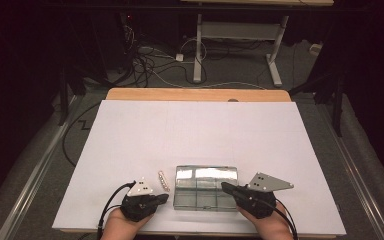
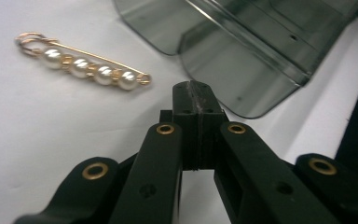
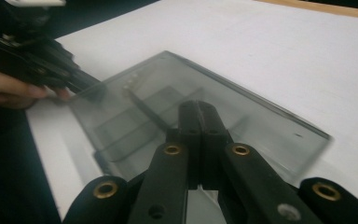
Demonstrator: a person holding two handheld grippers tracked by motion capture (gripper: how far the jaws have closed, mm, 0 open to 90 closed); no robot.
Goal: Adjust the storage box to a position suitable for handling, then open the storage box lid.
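Observation:
A clear smoky plastic box [image 1: 205, 187] with inner compartments lies at the table's near edge, between my two grippers. Just left of it lies a gold pin with several pearls [image 1: 163, 180], sharp in the left gripper view [image 2: 84, 67]. My left gripper [image 1: 165, 197] rests on the table near the box's left side, jaws shut and empty; its tips [image 2: 196, 93] point between the pin and the box corner [image 2: 242, 70]. My right gripper [image 1: 225, 187] sits at the box's right end, jaws shut with nothing in them, its tips [image 3: 198, 112] above the box [image 3: 242, 116].
A white sheet [image 1: 200, 130] covers the table, with a wooden strip [image 1: 195, 94] at the far edge. Beyond the table stand a desk frame [image 1: 240, 40] and cables on the floor [image 1: 145, 60]. In the right gripper view the left gripper [image 3: 91, 91] and hand show at upper left.

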